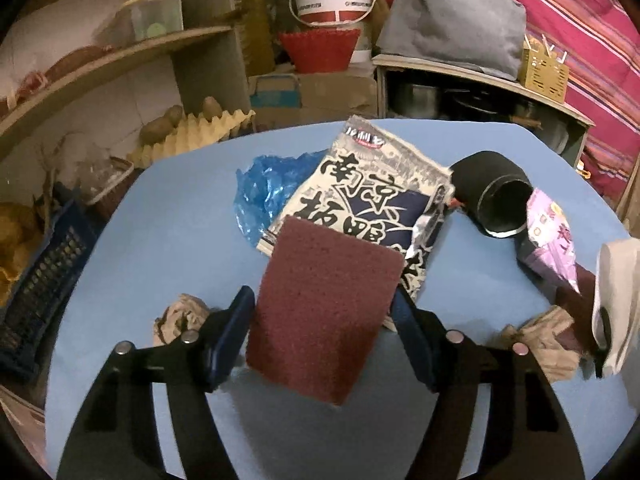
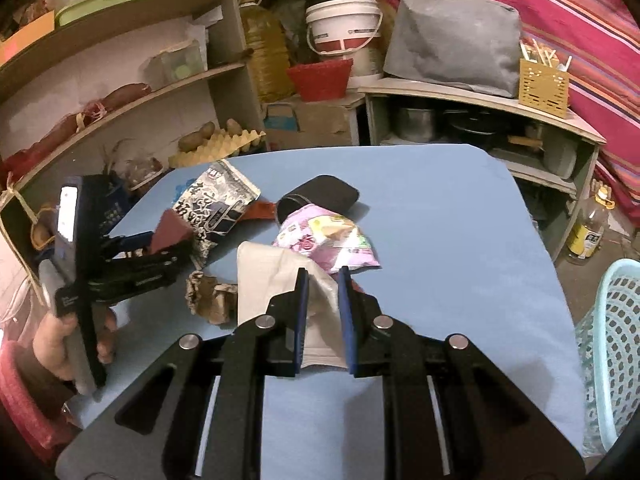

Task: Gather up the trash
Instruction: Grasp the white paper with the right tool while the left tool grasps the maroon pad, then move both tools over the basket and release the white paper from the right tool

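Note:
My left gripper (image 1: 322, 300) is shut on a maroon scouring pad (image 1: 324, 312) and holds it above the blue table (image 1: 168, 232); it also shows in the right wrist view (image 2: 160, 236). My right gripper (image 2: 323, 276) is shut on a white folded cloth (image 2: 276, 280), lifted off the table. On the table lie a black-and-white snack bag (image 1: 372, 188), a blue plastic bag (image 1: 264, 192), a black cup on its side (image 1: 492, 196), a pink wrapper (image 2: 328, 240) and crumpled brown paper (image 2: 212, 296), with another piece at the left (image 1: 180, 316).
A light-blue mesh basket (image 2: 612, 352) stands at the table's right edge. A dark blue crate (image 1: 44, 280) sits left of the table. Shelves with jars, potatoes and an egg tray (image 2: 216, 148) line the back, with buckets and a red basket (image 2: 320, 76).

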Demonstrator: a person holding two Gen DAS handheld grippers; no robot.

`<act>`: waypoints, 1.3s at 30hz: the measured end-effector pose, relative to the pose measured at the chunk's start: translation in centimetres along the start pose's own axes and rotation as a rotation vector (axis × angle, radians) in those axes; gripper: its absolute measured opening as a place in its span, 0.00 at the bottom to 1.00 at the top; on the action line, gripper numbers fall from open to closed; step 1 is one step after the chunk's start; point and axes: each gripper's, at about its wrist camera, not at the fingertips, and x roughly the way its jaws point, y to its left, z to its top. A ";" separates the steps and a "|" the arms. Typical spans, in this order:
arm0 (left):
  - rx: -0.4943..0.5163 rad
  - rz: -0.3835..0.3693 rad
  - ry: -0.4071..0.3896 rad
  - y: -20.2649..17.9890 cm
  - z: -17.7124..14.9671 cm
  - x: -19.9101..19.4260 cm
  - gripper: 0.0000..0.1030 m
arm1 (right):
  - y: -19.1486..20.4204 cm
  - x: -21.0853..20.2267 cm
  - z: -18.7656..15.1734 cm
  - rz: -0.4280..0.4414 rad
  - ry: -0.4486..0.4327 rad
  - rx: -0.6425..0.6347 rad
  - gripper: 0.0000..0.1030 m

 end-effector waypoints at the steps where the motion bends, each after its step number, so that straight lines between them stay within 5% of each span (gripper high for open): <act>1: 0.006 0.011 -0.006 -0.1 0.0 -0.4 0.67 | -0.2 -0.1 0.0 -0.002 -0.003 0.006 0.15; 8: -0.036 0.049 -0.088 -0.7 1.1 -5.0 0.67 | -2.0 -1.9 0.4 -0.039 -0.048 0.016 0.15; 14: -0.073 0.001 -0.167 -3.4 2.9 -8.3 0.67 | -5.3 -4.1 0.2 -0.090 -0.079 0.052 0.15; 29: 0.039 -0.163 -0.188 -17.4 4.2 -8.9 0.67 | -19.6 -13.7 -3.0 -0.364 -0.155 0.233 0.15; 39: 0.113 -0.285 -0.203 -26.5 4.3 -10.3 0.67 | -26.8 -15.6 -5.6 -0.498 -0.122 0.328 0.15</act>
